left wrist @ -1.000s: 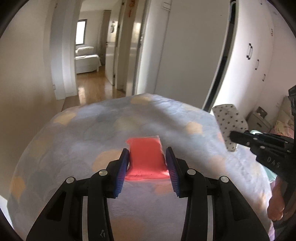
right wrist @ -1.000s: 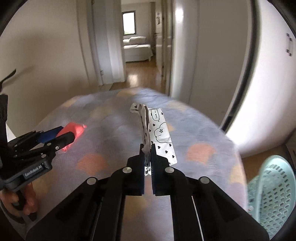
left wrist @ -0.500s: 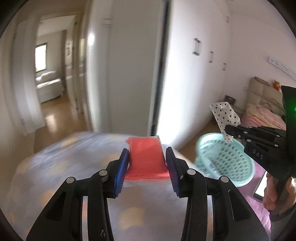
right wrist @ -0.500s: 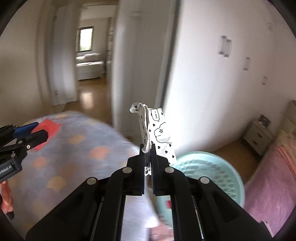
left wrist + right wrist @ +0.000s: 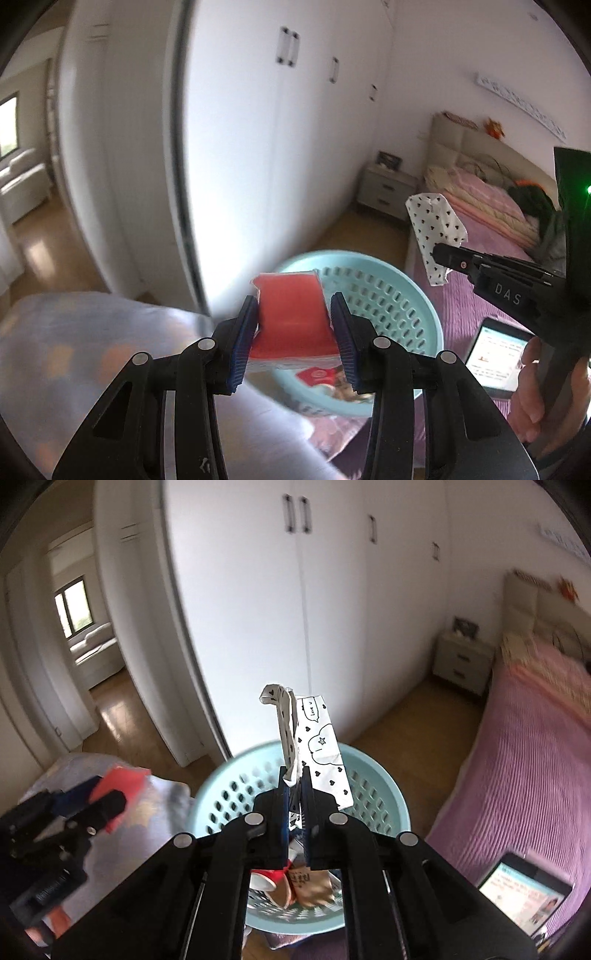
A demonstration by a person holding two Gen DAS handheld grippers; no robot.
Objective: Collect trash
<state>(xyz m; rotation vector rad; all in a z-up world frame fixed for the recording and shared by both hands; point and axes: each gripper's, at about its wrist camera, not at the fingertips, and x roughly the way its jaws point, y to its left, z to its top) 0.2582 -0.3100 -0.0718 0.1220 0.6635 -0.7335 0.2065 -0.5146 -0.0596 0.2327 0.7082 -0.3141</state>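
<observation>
The pale-blue perforated basket [image 5: 373, 775] lies just ahead of and below both sets of jaws, trash already inside. The left gripper [image 5: 293, 332] clamps a red packet [image 5: 291, 317]; the right gripper [image 5: 295, 805] pinches a heart-printed wrapper [image 5: 325, 753]. Centre each over the rim before releasing.

Red packet [image 5: 291, 317] and heart-printed white wrapper [image 5: 317, 749], both held above the perforated turquoise basket [image 5: 384, 794].

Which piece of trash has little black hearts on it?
The white wrapper pinched in the right gripper. It has black hearts and a cloud drawing; the packet in the left gripper is plain red.
</observation>
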